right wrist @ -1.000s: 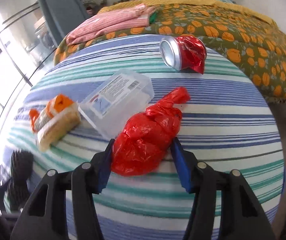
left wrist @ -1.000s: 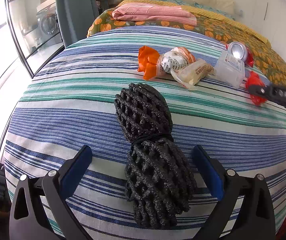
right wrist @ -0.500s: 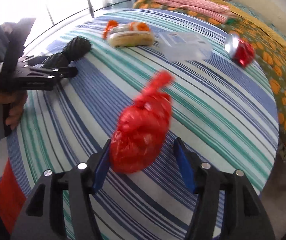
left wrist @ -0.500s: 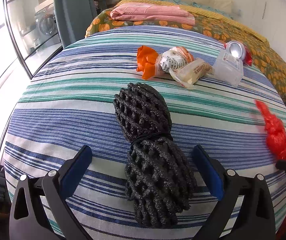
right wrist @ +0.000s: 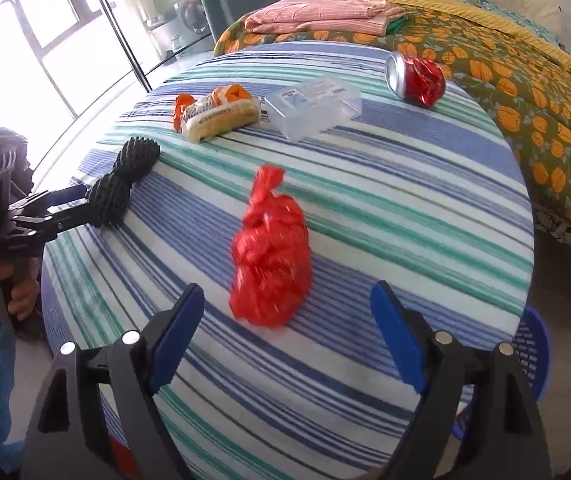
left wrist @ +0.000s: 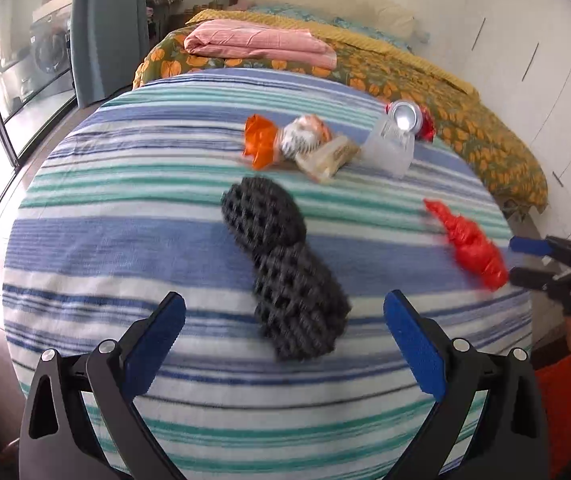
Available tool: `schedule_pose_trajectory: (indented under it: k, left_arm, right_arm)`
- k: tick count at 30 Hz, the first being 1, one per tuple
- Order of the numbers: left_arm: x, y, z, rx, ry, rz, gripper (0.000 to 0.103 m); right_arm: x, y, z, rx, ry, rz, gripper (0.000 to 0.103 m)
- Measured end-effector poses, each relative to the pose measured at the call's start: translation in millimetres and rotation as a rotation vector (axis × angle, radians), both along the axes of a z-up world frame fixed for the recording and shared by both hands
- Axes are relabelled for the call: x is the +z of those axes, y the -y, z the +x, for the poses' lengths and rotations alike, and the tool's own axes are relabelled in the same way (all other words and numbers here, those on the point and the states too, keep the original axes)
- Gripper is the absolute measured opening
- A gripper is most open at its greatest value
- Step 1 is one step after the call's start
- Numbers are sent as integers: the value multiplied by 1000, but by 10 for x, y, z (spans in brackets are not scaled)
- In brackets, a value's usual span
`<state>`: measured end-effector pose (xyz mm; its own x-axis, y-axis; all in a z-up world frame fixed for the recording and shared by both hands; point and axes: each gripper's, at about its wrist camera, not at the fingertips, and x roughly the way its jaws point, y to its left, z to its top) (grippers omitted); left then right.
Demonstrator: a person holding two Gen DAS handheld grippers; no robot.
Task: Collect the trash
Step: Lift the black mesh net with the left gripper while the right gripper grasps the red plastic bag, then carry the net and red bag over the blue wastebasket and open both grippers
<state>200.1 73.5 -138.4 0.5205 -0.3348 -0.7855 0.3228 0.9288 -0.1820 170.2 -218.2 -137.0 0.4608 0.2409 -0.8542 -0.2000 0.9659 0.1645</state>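
Observation:
A tied red plastic bag [right wrist: 271,256] lies on the striped round table [right wrist: 425,184], just ahead of my open right gripper [right wrist: 285,344]; it also shows in the left wrist view [left wrist: 471,248]. A black netted bundle [left wrist: 285,268] lies in front of my open left gripper [left wrist: 285,344], apart from both fingers, and shows in the right wrist view [right wrist: 123,184]. Farther back lie an orange wrapper bundle [left wrist: 285,140], a clear plastic box [right wrist: 313,108] and a crushed red can [right wrist: 415,76].
A bed with an orange flowered cover [right wrist: 525,92] and folded pink cloth [left wrist: 257,42] stands behind the table. A blue basket [right wrist: 531,356] sits on the floor at the table's right edge. Glass doors [left wrist: 13,68] are at the left.
My right gripper has opened and let go of the red bag, which now lies on the table nearer the front edge. My left gripper has drawn back a little from the black bundle.

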Motion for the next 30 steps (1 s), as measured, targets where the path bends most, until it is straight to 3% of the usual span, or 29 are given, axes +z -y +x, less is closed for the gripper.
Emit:
schedule_pose_trajectory:
  k: [5, 7, 10, 14, 23, 30]
  left_arm:
    - [-81, 153, 295, 32, -54, 77, 97]
    - [-141, 166, 346, 43, -76, 95, 91]
    - [-170, 142, 364, 50, -86, 98, 79]
    - [-145, 109, 308, 39, -71, 80, 43]
    - [130, 310, -80, -18, 10, 29, 36]
    - [300, 1074, -463, -165, 35, -11, 36]
  right_arm:
    - [-60, -237, 239, -4, -40, -58, 82]
    - [-121, -302, 302, -4, -50, -96, 73]
    - [-193, -302, 334, -23, -62, -114, 45]
    - [-136, -238, 254, -46, -28, -77, 43]
    - [127, -23, -93, -58, 32, 63, 43]
    - [238, 611, -494, -162, 79, 135, 43]
